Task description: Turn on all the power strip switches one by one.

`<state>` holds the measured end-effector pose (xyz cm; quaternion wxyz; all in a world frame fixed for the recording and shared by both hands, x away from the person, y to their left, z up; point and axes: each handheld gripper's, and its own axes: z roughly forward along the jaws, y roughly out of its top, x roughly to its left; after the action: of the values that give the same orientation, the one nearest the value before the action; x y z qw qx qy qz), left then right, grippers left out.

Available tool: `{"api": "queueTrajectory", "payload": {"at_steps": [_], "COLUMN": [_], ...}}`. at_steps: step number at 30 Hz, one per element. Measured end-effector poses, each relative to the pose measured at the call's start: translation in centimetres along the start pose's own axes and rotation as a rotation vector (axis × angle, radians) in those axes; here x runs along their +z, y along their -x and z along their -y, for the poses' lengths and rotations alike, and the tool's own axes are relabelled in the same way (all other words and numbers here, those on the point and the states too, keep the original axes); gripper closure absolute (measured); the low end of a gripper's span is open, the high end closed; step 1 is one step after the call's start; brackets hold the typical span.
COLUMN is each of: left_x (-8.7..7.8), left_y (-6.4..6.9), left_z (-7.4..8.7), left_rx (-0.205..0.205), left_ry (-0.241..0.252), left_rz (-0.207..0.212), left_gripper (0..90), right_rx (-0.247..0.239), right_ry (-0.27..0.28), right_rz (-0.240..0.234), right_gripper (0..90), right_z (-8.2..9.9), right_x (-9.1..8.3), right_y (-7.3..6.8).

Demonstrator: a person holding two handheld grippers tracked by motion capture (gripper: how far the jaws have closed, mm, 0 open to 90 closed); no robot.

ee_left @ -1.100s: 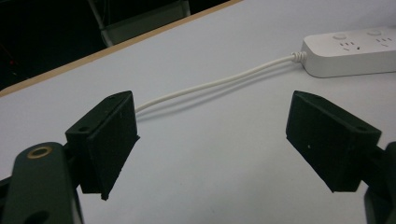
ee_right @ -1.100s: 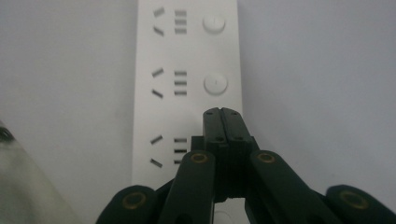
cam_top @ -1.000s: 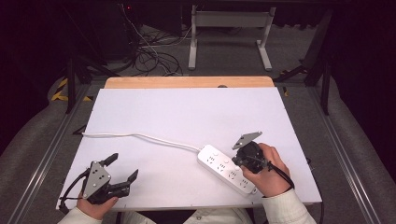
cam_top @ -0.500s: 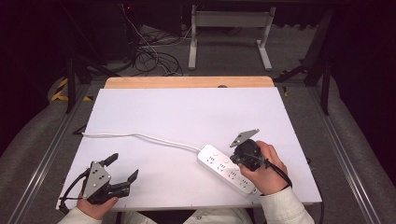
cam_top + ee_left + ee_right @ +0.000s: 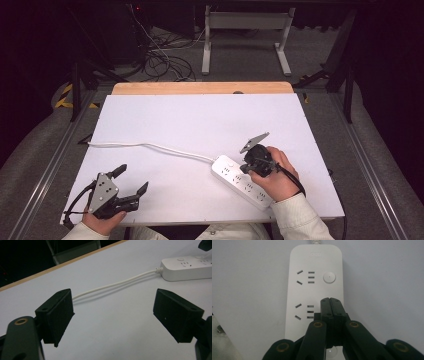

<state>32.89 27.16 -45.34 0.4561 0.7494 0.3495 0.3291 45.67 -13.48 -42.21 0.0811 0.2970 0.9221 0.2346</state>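
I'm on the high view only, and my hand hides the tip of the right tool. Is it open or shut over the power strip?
Observer: Shut. In the right gripper view, the right tool has its jaws pressed flat together with nothing between them.
Operator: Where on the strip are the tips?
Observer: Over the power strip, just beside its second pair of sockets and in line with the round button farther ahead. I cannot tell whether the tips touch the strip.
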Motion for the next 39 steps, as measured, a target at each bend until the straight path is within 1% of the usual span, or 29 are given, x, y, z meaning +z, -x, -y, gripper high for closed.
{"api": "queueTrajectory", "payload": {"at_steps": [6,8,10,16,24,39], "left_x": [0.0,0.0,0.0,0.0,0.0,0.0], "left_y": [0.0,0.0,0.0,0.0,0.1,0.1], "left_z": [0.0,0.0,0.0,0.0,0.0,0.0], "left_rx": [0.0,-0.005,0.0,0.0,0.001,0.0], "left_ry": [-0.001,0.0,-0.001,-0.001,0.0,0.003], "left_rz": [0.0,0.001,-0.001,-0.002,-0.002,-0.002], "left_gripper": [16.9,16.9,16.9,16.9,16.9,16.9], "right_rx": [0.005,0.003,0.0,-0.011,-0.003,0.013], "right_ry": [-0.013,-0.018,-0.024,-0.033,-0.04,-0.055], "right_rz": [-0.002,-0.006,-0.005,0.003,0.013,0.01], "right_gripper": [90.0,90.0,90.0,90.0,90.0,90.0], "right_z": [-0.2,-0.2,-0.3,-0.4,-0.4,-0.4], "right_x": [0.5,0.7,0.9,1.2,1.3,1.6], "right_y": [0.2,0.2,0.1,0.1,0.0,0.0]}}
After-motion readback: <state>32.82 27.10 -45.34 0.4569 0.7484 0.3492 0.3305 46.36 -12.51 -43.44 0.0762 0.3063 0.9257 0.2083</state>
